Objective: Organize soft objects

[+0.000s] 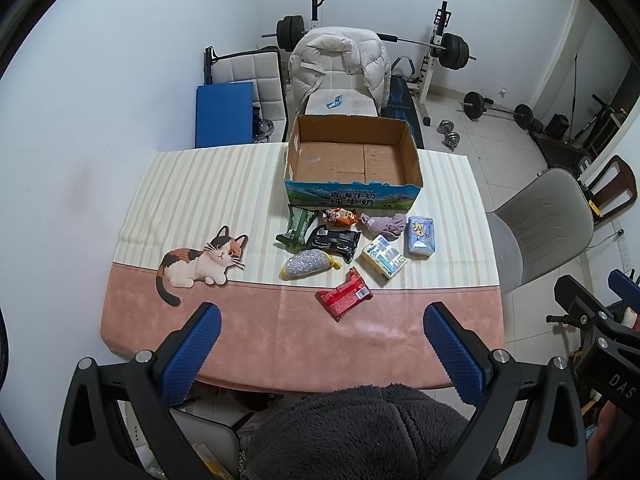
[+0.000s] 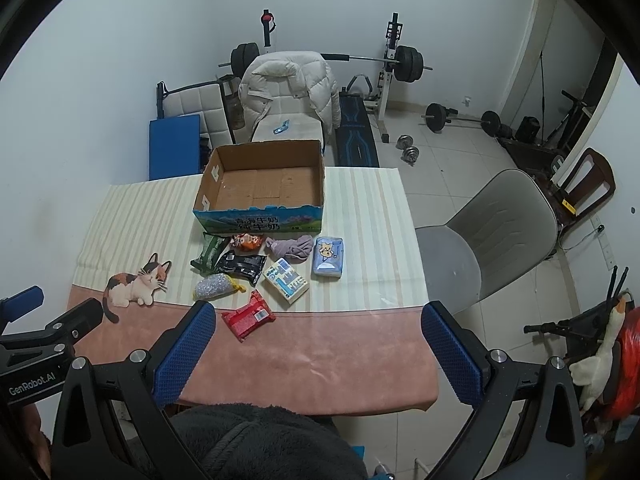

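An open cardboard box [image 1: 352,160] [image 2: 260,184] stands empty at the table's far side. In front of it lie several soft items: a green packet [image 1: 296,226], an orange packet [image 1: 340,216], a black packet [image 1: 334,242], a purple cloth [image 1: 384,226] [image 2: 292,248], a blue tissue pack [image 1: 420,236] [image 2: 328,258], a white-blue pack [image 1: 384,260] [image 2: 286,280], a silver pouch [image 1: 306,265] [image 2: 214,287] and a red packet [image 1: 344,294] [image 2: 248,316]. My left gripper [image 1: 322,334] and right gripper [image 2: 318,334] are both open and empty, above the table's near edge.
The table [image 1: 260,332] has a striped and pink cloth with a cat print [image 1: 200,264]. A grey chair [image 2: 488,236] stands at the right. A chair with a white jacket [image 1: 340,64] is behind the box. Weights lie on the floor [image 2: 460,118].
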Demonstrator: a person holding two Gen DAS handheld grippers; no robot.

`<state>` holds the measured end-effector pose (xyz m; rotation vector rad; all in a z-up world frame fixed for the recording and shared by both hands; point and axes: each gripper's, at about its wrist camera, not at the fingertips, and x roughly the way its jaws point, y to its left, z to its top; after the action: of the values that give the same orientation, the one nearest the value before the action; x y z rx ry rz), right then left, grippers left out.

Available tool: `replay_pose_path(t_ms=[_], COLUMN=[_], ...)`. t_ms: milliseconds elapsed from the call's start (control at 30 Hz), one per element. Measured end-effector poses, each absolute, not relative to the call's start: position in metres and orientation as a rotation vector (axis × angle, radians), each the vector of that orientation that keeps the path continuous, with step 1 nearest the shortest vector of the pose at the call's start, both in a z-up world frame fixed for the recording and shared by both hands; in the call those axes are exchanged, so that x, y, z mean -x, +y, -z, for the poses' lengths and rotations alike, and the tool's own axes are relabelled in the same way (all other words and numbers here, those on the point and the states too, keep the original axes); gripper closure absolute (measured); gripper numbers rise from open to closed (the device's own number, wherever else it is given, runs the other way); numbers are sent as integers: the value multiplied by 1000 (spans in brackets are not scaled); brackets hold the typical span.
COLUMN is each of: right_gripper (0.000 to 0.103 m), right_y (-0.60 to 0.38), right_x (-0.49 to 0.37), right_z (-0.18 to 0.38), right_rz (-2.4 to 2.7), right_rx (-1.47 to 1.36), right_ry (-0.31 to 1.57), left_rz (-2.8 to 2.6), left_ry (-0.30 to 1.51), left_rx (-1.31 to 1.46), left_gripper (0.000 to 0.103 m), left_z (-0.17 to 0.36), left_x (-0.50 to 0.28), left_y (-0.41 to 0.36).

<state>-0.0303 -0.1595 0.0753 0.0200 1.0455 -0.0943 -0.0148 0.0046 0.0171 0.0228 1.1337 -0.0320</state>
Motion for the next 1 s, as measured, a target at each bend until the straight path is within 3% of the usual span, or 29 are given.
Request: replay_pose_path(t_ms=[767,1000], right_gripper=[0,0], right_y=[-163,-187], right_x=[29,1], right_z=[-73,-33], right_rz=[87,103], right_rx=[-14,-67], right_ry=[1048,1106], left_rz=[39,-36], left_ry=[1126,1124], left_rx=[-21,-22], left_gripper=[0,0], left_z=[-23,10], left_x=[20,-23], left_y=[-6,-7])
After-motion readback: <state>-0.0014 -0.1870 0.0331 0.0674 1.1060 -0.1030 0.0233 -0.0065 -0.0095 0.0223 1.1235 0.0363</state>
